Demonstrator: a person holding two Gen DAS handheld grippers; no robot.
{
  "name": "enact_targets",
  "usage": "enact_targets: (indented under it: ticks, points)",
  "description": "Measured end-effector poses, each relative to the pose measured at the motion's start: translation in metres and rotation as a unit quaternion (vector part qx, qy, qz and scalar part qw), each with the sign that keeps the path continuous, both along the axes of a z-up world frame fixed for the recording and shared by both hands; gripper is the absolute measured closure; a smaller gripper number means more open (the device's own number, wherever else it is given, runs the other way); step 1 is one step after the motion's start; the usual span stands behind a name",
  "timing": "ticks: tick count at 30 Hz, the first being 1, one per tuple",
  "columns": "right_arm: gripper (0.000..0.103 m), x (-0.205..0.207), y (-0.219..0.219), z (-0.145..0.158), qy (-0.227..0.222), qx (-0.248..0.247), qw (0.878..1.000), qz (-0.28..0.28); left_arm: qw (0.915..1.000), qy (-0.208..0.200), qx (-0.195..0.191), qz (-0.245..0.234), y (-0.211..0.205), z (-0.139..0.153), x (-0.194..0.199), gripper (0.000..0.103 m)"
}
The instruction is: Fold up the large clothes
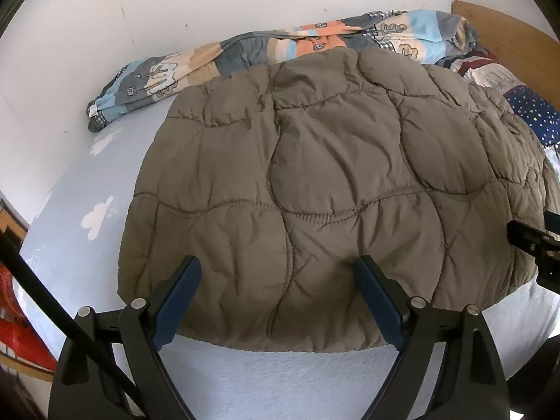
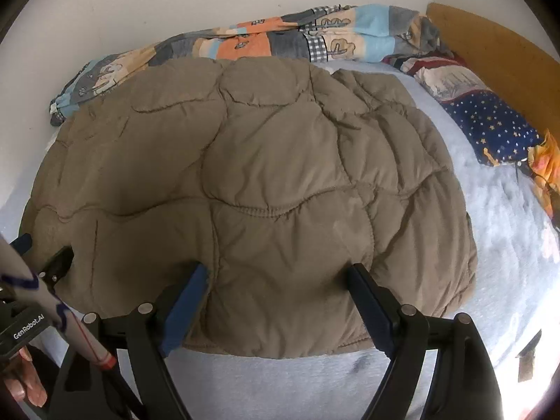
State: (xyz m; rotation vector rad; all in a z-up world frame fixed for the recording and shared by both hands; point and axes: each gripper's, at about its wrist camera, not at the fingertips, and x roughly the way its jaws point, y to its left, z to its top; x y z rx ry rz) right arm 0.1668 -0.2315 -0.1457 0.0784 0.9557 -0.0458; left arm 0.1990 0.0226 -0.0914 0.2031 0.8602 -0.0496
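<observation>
The jacket [image 1: 315, 182] lay spread flat across the bed [image 1: 80, 245], a quilted brown slab with its near hem facing both claws and its far edge touching the patchwork duvet [image 1: 245, 52] bunched along the wall.

On the left, the left claw [image 1: 280, 301] hung over the near hem with its jaws wide apart, nothing between the pads, angled down at the fabric. To its right, the right claw [image 2: 276, 304] matched it: jaws spread, empty, poised over the hem nearer the starry pillow [image 2: 490, 122].

The step in hand looked like taking hold of the near hem for a fold away from the person. Done well, each claw would bite the hem edge itself, not the puffy middle, and catch every layer, since padding like this likely slips out of a shallow pinch. Both grips should sit level and well apart so the fold line runs straight. Lifting evenly would likely keep the jacket from dragging toward the pillow.
</observation>
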Motion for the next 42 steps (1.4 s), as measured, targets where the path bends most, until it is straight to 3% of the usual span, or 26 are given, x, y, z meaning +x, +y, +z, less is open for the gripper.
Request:
enact_targets:
  ticks: [17,23,29,33,38,42]
  points:
    - [0.011,-0.001,-0.002,-0.006,0.006,-0.005,1.000,-0.002,0.9995,-0.016,0.027,-0.004,-0.009,0.000,-0.006,0.014]
    - [0.011,-0.012,-0.004,0.012,-0.018,0.002,1.000,-0.008,0.9996,-0.025,0.008,-0.003,-0.005,0.014,-0.017,0.014]
    - [0.011,-0.055,-0.004,0.066,-0.094,-0.005,0.995,-0.031,0.9923,-0.122,-0.021,-0.012,0.010,0.076,-0.075,0.014]
    - [0.011,-0.117,0.000,0.109,-0.145,0.014,0.989,-0.031,0.9883,-0.138,-0.061,-0.022,0.027,0.116,-0.130,0.012]
    - [0.008,-0.186,0.013,0.164,-0.199,0.009,0.980,-0.004,0.9791,-0.196,-0.047,-0.027,0.041,0.172,-0.199,0.003]
    - [0.003,-0.230,0.020,0.201,-0.246,0.018,0.969,0.004,0.9734,-0.213,-0.076,-0.035,0.053,0.202,-0.230,0.001]
